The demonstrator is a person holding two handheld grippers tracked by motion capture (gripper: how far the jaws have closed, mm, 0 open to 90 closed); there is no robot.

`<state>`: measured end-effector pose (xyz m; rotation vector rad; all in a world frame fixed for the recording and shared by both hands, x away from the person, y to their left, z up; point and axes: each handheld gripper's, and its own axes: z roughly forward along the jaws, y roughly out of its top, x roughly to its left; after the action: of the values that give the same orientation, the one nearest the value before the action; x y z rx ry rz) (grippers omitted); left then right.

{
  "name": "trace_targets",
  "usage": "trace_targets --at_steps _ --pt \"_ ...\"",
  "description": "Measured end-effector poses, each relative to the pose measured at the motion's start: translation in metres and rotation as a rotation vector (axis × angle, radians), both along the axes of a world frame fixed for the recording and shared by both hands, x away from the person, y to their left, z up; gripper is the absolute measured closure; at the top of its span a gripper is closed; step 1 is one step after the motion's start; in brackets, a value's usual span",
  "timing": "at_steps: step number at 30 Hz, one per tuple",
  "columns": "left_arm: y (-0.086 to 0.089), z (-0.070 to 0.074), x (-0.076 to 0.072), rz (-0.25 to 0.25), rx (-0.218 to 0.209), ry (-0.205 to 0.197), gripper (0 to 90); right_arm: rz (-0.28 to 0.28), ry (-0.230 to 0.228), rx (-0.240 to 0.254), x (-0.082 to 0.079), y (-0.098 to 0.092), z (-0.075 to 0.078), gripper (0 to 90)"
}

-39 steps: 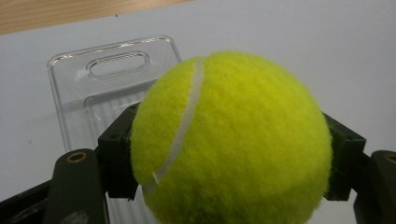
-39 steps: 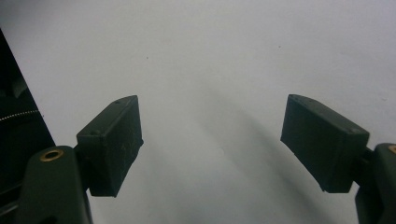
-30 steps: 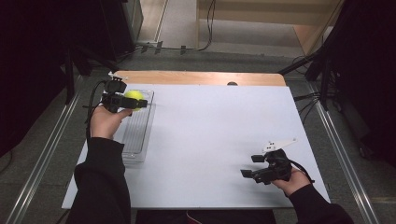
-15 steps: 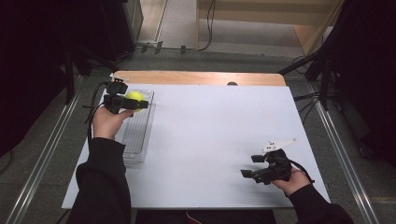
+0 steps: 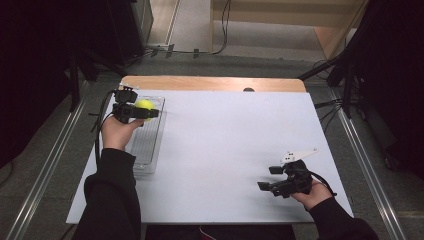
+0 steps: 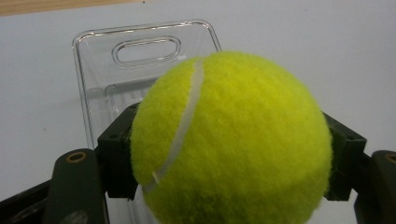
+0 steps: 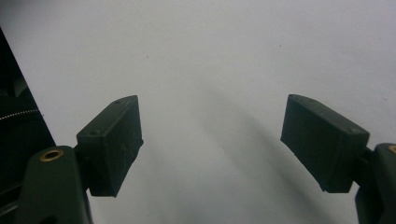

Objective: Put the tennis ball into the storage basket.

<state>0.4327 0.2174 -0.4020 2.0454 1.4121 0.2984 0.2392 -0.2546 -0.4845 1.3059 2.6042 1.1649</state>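
The left gripper [image 5: 147, 113] is clenching a yellow-green tennis ball [image 6: 233, 140] between its jaws, holding it above the far end of a clear plastic tray [image 5: 150, 145] that is lying along the left edge of the desk [image 5: 235, 135]. In the left gripper view the ball is showing one white seam curving down its felt, and no brand mark or lettering is facing the camera; the black pads are pressing on both of its sides, and the tray's handle slot is showing beyond it. The right gripper [image 5: 272, 186] is resting near the desk's near right corner, its jaws standing released and wide apart, with nothing but the white desk surface between them.
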Motion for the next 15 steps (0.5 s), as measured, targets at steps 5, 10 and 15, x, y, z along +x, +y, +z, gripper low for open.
trace_targets --at_steps 5,10,15 --pt "0.001 -0.005 0.001 0.006 0.009 0.008 26.1 0.002 0.0 -0.001 0.0 0.0 0.0 18.5" --pt "0.0 -0.009 0.002 0.01 0.018 0.016 26.0 0.003 0.001 0.0 0.0 0.0 0.0 18.5" --pt "0.001 -0.014 0.004 0.017 0.02 0.029 25.9 0.0 0.001 0.0 0.0 0.0 0.0 18.5"
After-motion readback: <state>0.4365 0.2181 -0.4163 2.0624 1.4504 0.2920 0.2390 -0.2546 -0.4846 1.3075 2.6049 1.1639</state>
